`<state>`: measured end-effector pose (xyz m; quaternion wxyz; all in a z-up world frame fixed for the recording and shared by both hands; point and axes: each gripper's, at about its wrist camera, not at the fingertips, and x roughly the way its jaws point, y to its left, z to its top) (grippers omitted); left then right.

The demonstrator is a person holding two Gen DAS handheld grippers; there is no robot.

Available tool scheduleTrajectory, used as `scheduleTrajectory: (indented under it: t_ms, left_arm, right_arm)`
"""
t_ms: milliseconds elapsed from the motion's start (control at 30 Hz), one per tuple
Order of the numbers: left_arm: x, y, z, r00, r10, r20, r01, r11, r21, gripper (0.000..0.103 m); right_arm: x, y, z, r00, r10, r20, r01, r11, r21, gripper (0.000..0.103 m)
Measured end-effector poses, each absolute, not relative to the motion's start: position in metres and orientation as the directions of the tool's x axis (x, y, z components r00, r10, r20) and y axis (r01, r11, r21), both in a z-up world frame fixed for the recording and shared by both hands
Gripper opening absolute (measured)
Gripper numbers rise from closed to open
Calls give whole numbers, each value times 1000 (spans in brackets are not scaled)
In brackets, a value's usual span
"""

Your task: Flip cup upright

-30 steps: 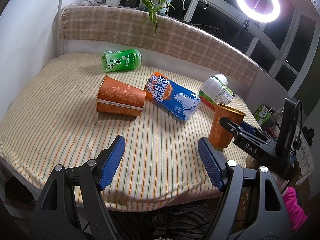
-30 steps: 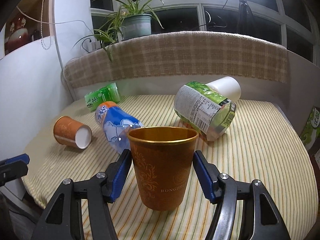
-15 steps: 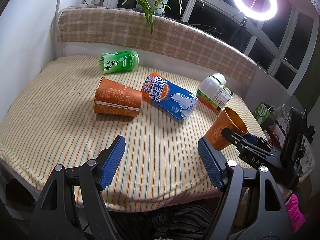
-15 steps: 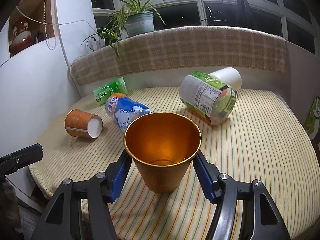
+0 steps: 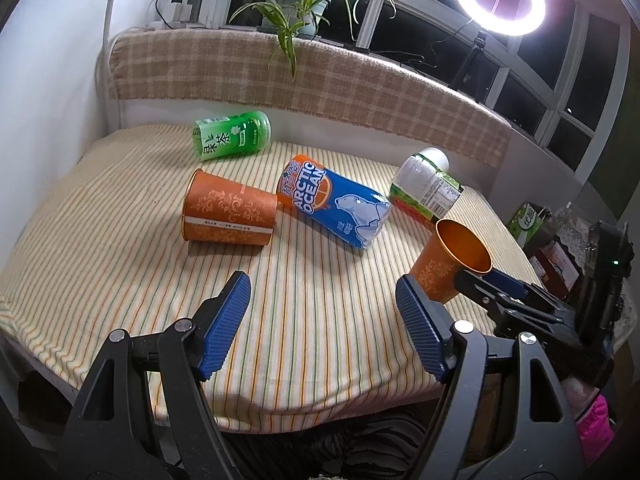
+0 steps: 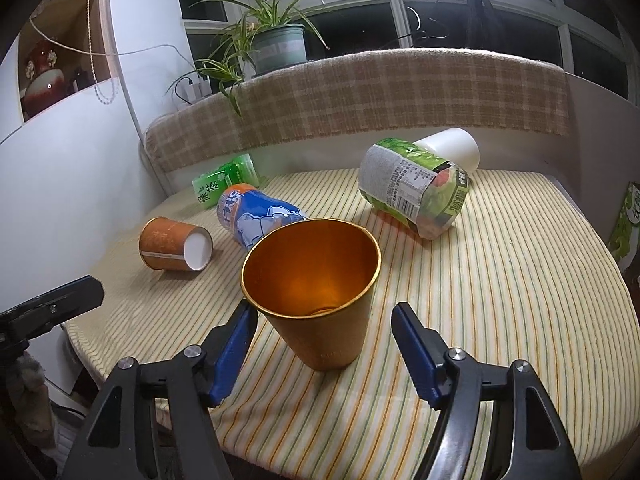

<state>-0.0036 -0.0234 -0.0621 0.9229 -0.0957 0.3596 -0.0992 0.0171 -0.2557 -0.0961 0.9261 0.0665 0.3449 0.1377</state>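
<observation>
An orange cup with a gold inside (image 6: 320,292) stands mouth up on the striped tablecloth (image 6: 500,280), seen also in the left wrist view (image 5: 452,264). My right gripper (image 6: 324,348) is open, its blue pads (image 6: 234,354) on either side of the cup's lower part with gaps showing. A second orange cup (image 5: 228,214) lies on its side at the left; it also shows in the right wrist view (image 6: 176,244). My left gripper (image 5: 324,324) is open and empty above the table's front edge.
A blue Arctic Ocean can (image 5: 336,206), a green tea can (image 5: 232,138) and a green-labelled bottle (image 5: 426,186) lie on their sides behind the cups. A checked cushion (image 5: 320,76) backs the table. Boxes (image 5: 528,220) stand off the right edge.
My right gripper's jaws have opened away from the gold-lined cup and pulled back and up. The cup now stands on the cloth. The left gripper has barely moved.
</observation>
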Motion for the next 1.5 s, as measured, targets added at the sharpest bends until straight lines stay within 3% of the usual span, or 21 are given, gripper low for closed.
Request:
scheduleTrajectory:
  t_ms: [567,633,733,900,1000,1133,1500]
  left_arm:
    - [1,-36,-31,832,-182,-524,128,982,-137,77]
    - [0,-37,-26,851,-167,-498,122,985,-123,84]
    - [-3,-37,-20,875,-150,-461,112,988,-109,91]
    - [-4,-35,-14,896,-125,-427,93,991,-93,93]
    - [-5,-35,-13,904,-112,-413,83,993,-89,102]
    - [-8,-35,-11,917,-88,-390,63,995,-77,103]
    - [-8,-36,-11,916,-74,-393,51,996,-68,103]
  right_arm:
    - [-15,-270,-65,773,301,-559,-193,950,245,72]
    - [-17,-271,-62,779,301,-550,-191,950,248,72]
    - [-22,-271,-57,793,290,-535,-184,952,243,76]
    - [-27,-272,-48,819,265,-509,-171,959,224,82]
    - [-28,-273,-44,833,249,-493,-160,963,217,90]
    - [-31,-275,-40,857,217,-468,-134,970,204,98]
    - [-31,-280,-38,871,186,-454,-102,974,202,99]
